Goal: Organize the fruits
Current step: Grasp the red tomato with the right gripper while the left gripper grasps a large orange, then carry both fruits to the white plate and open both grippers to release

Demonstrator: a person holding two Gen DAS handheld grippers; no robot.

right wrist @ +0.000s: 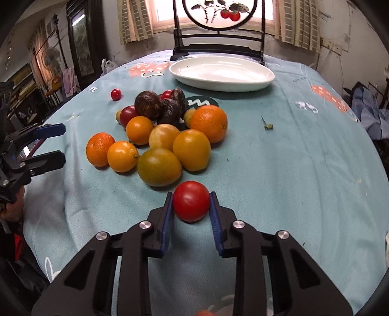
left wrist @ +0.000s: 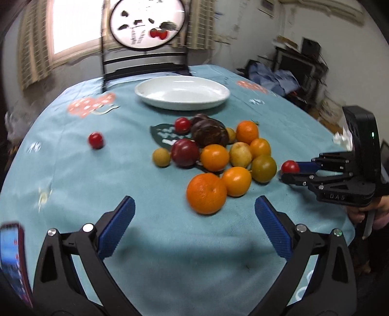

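While the right gripper (right wrist: 191, 201) has its two blue pads pressed against the sides of a small red tomato (right wrist: 191, 200), the white dish (right wrist: 222, 83) at the far side of the table is without any fruit. The tomato sits low, close to the blue tablecloth (right wrist: 279, 158), at the near edge of the fruit pile; I cannot tell if it touches the cloth. The step in hand seems to be carrying this tomato to the dish. To do it well, I think the grip should be gentle, because such a soft skin can split, and the tomato should go up first, then over the pile, not through it.

The greenish-yellow fruit (right wrist: 159, 166) lies just in front of the tomato, directly on the straight way to the dish. Behind it are several oranges (right wrist: 209, 122), one of them large, and some dark brown wrinkled fruits (right wrist: 148, 102), so a low path would probably push them and make them roll.

The left gripper (left wrist: 194, 209) is wide open and holds nothing; it hovers near the large orange (left wrist: 206, 193) at its side of the pile. One more little tomato (left wrist: 96, 140) lies alone, well apart from the others. A phone (left wrist: 13, 257) lies at the table's edge by the left gripper. Behind the dish stands a round painted screen (right wrist: 220, 14).
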